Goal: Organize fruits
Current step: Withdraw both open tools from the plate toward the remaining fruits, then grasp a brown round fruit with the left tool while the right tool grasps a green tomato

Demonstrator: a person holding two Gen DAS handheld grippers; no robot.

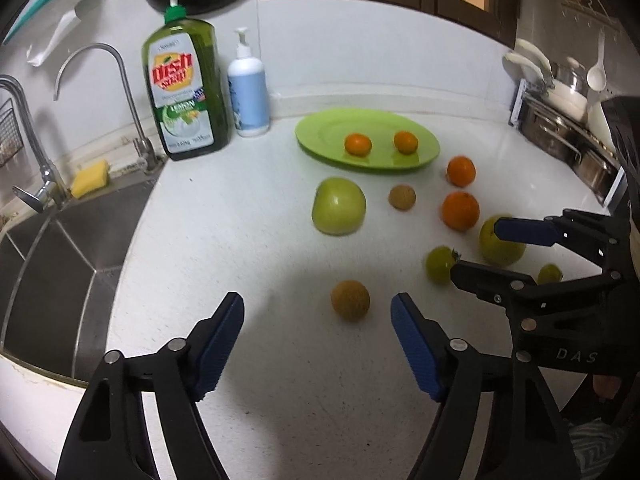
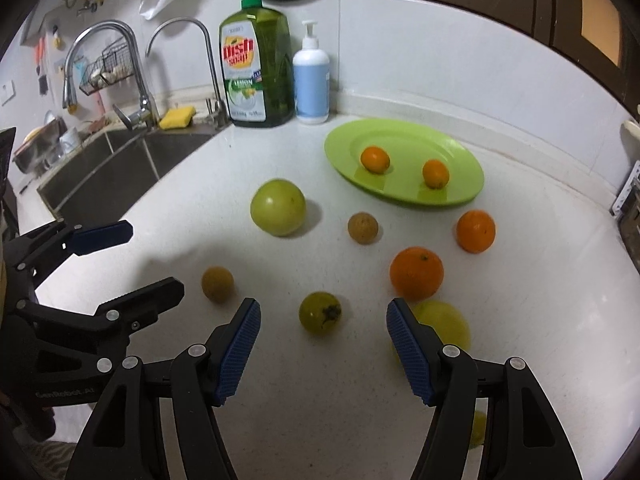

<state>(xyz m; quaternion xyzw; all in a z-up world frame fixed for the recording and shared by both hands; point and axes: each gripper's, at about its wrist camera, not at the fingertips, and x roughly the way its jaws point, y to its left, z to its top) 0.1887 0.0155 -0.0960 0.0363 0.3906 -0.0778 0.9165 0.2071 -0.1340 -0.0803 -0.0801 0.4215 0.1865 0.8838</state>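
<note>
A green plate (image 1: 316,130) (image 2: 340,146) at the back of the white counter holds two small oranges (image 1: 358,144) (image 2: 375,159). Loose on the counter lie a big green apple (image 1: 339,205) (image 2: 278,207), two larger oranges (image 1: 460,210) (image 2: 417,272), two brown round fruits (image 1: 350,300) (image 2: 217,283), a small green fruit (image 1: 440,264) (image 2: 320,313) and a yellow-green fruit (image 1: 500,246) (image 2: 444,322). My left gripper (image 1: 318,338) is open and empty, just short of the near brown fruit. My right gripper (image 2: 322,346) (image 1: 476,248) is open and empty, facing the small green fruit.
A steel sink (image 1: 60,248) (image 2: 120,160) with taps lies to the left. A green dish-soap bottle (image 1: 186,80) (image 2: 256,68) and a white-blue pump bottle (image 1: 248,88) (image 2: 312,76) stand behind the plate. A dish rack with pots (image 1: 568,128) is at the far right.
</note>
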